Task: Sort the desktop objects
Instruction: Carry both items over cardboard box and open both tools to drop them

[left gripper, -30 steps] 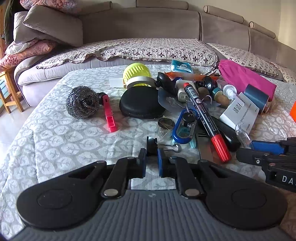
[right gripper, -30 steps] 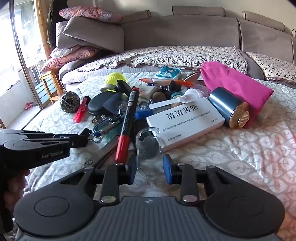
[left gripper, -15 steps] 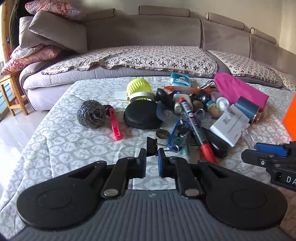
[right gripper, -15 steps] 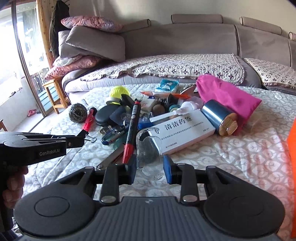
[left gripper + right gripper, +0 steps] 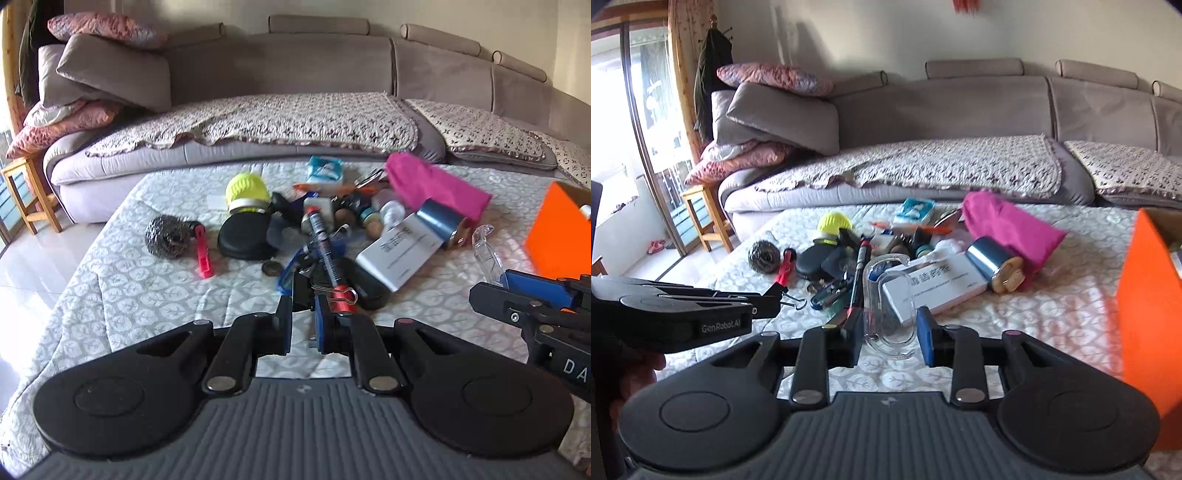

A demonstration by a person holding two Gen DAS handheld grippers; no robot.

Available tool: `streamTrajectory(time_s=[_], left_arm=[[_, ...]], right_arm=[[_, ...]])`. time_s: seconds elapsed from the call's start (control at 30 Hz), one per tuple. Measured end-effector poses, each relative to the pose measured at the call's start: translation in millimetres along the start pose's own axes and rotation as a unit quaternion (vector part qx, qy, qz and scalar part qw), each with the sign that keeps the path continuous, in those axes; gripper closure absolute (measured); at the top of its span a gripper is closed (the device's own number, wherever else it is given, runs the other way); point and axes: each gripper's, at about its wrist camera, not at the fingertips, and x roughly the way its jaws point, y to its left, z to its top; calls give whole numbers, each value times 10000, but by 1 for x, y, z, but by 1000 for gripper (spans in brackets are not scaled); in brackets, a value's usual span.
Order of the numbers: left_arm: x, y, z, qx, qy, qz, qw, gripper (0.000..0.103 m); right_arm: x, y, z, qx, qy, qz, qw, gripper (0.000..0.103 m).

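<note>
Left claw (image 5: 303, 319): narrow, binder clip (image 5: 303, 291) held
Right claw (image 5: 888, 338): clear plastic piece (image 5: 886, 306) gripped
Orange box (image 5: 1145, 332): at 3 o'clock; judged destination
Remaining: most of pile unsorted on the tabletop (image 5: 147, 288)

The scouring ball (image 5: 165, 236), left of centre, was rough tangled steel wire with a dull shine. The peg (image 5: 202, 250) beside it was smooth red plastic. The round case (image 5: 243, 237) looked matt black. The cup (image 5: 888, 305), low in the right wrist view, was clear glossy plastic. The box (image 5: 400, 251) was smooth white card. The pouch (image 5: 434, 184) was pink cloth. The tabletop (image 5: 122, 291) wore quilted, leaf-printed fabric. The stool (image 5: 26, 184) at the left edge was pale wood.
</note>
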Motion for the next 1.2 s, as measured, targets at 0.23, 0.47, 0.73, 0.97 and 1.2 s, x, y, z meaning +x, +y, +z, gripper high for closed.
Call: streamTrajectory(time_s=[0.23, 0.47, 0.73, 0.97, 1.2], left_arm=[[-14, -32, 2, 181, -87, -175, 9996, 89], [-24, -73, 6, 382, -248, -495, 9977, 89], [-30, -121, 25, 600, -539, -1006, 9917, 89], [-36, -166, 34, 763, -906, -1926, 9741, 89], [-17, -210, 33, 1057, -855, -2663, 9543, 89]], right_arm=[[-31, -17, 5, 137, -294, -215, 9992, 74], [-56, -42, 6, 155, -783, -534, 9954, 74], [-82, -97, 7, 332, -1391, -1301, 9811, 74], [-98, -153, -9, 806, -1516, -1977, 9651, 74], [-103, -194, -32, 1179, -1451, -2574, 9480, 74]])
